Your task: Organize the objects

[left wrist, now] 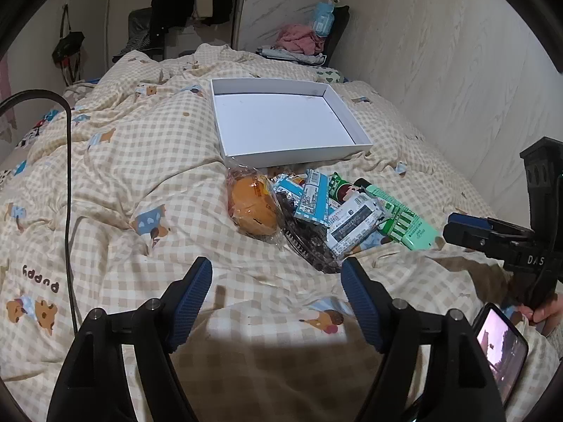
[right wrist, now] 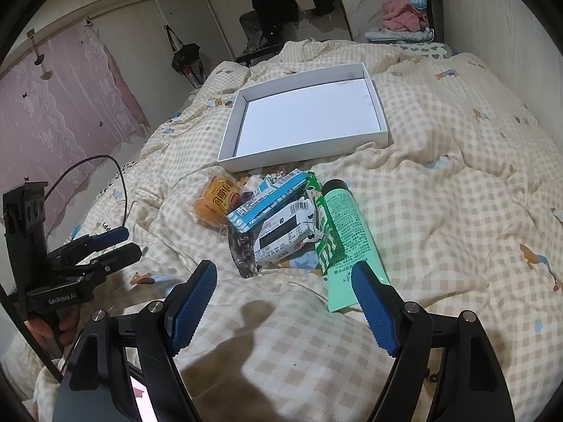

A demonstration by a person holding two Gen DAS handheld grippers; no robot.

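**Sorting not yet begun: box empty, all items still heaped on the bed**

The shallow white cardboard box [left wrist: 281, 119] lies open on the bed with the cream checked quilt [left wrist: 140, 161], toward the headboard end and nearer the wall-side edge. Its floor is bare; nothing has been placed inside. Just beside its near wall, the objects form one overlapping pile: an orange bun in clear plastic wrap [left wrist: 251, 207], a blue-and-white snack packet [left wrist: 311, 195], a black-and-white wrapped bar [left wrist: 353, 227], a green striped packet [right wrist: 325, 242], a mint-green squeeze tube with a black cap [right wrist: 346, 232], and a dark crinkled clear packet [left wrist: 309, 246] underneath. Judged from this layout, the whole transfer remains to be done.

The left tongs [left wrist: 276, 292] and the right tongs [right wrist: 285, 295] both stand wide and hold nothing, hovering short of the pile toward the foot of the bed. The right tongs' outer pad overlaps the tube's tail; contact cannot be determined.
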